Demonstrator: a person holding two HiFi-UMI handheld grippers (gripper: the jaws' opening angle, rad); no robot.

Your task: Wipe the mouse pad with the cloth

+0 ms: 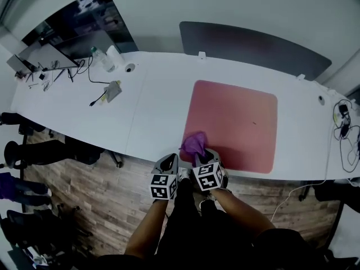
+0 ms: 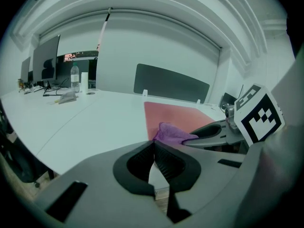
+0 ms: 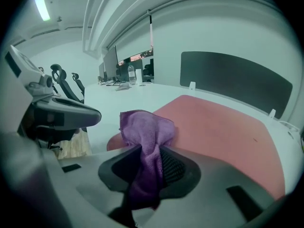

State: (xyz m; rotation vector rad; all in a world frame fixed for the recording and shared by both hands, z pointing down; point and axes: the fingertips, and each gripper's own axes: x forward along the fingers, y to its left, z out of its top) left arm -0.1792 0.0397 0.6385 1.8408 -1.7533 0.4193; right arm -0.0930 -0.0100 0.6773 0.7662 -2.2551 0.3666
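Mouse pad [image 1: 233, 122] near-left corner hidden behind cloth [image 1: 194, 144], right gripper [image 1: 202, 155], head view.

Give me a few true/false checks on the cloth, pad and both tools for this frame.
1. The right tool is shut on the cloth. True.
2. The left tool grips a corner of the cloth. False: its jaws are together with nothing between them.
3. The pad is blue. False: it is pinkish red.
4. The cloth is at the pad's near left corner. True.
5. A bottle stands on the pad. False: it stands at the far left of the table, well away from the pad.
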